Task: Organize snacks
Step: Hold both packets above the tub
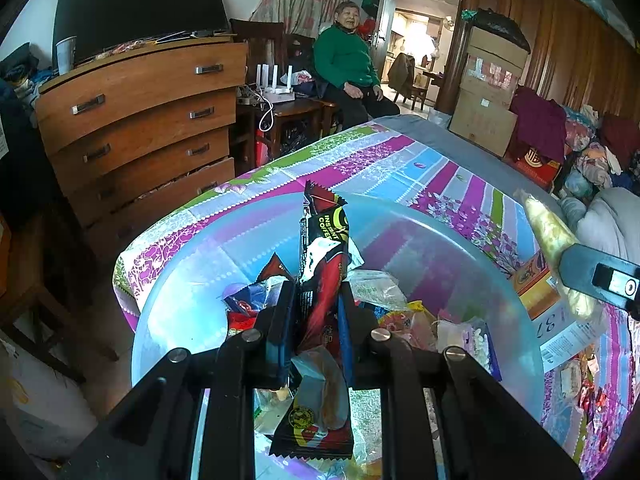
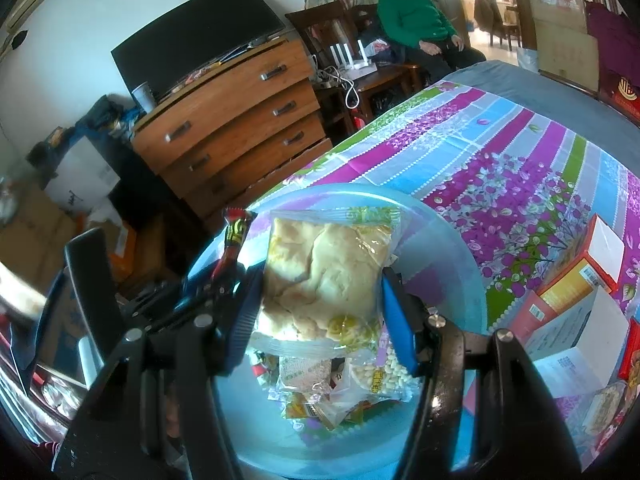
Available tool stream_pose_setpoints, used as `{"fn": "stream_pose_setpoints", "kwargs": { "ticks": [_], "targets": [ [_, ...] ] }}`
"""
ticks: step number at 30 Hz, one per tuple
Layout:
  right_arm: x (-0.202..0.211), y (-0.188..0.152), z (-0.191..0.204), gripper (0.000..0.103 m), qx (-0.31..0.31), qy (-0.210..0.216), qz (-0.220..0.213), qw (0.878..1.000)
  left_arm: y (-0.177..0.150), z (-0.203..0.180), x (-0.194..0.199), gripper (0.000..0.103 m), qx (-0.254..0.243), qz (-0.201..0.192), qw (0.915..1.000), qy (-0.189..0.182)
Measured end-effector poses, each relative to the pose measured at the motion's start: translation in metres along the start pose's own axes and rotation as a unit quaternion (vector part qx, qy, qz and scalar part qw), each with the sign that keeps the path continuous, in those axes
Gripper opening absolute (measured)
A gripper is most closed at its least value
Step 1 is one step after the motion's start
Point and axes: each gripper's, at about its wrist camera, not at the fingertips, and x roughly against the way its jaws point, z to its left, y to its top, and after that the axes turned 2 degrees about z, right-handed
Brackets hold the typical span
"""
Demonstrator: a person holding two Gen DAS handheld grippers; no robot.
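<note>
A translucent blue plastic basin (image 1: 460, 248) sits on the flowered tablecloth with several snack packets in it. Above it my left gripper (image 1: 318, 304) is shut on a red and black instant coffee sachet (image 1: 324, 248), which stands upright between the pads. My right gripper (image 2: 320, 304) is shut on a clear packet of pale yellow crackers (image 2: 324, 276) and holds it over the same basin (image 2: 452, 236). In the left wrist view that cracker packet (image 1: 552, 236) and the right gripper show at the right edge. The coffee sachet (image 2: 234, 240) shows left of the crackers in the right wrist view.
Orange and white boxes (image 2: 580, 276) and loose packets (image 1: 588, 392) lie on the cloth right of the basin. A wooden chest of drawers (image 1: 140, 120) with a TV stands to the left. A person in a green top (image 1: 344, 60) sits on a chair beyond the table.
</note>
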Motion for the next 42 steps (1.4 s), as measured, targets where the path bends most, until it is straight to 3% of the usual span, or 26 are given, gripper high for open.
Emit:
{"fn": "stream_pose_setpoints", "kwargs": {
  "ticks": [42],
  "targets": [
    [-0.0067, -0.0010, 0.0017, 0.059, 0.001, 0.000, 0.009, 1.000, -0.0031, 0.0007, -0.0004, 0.019, 0.000, 0.002, 1.0000, 0.002]
  ]
}}
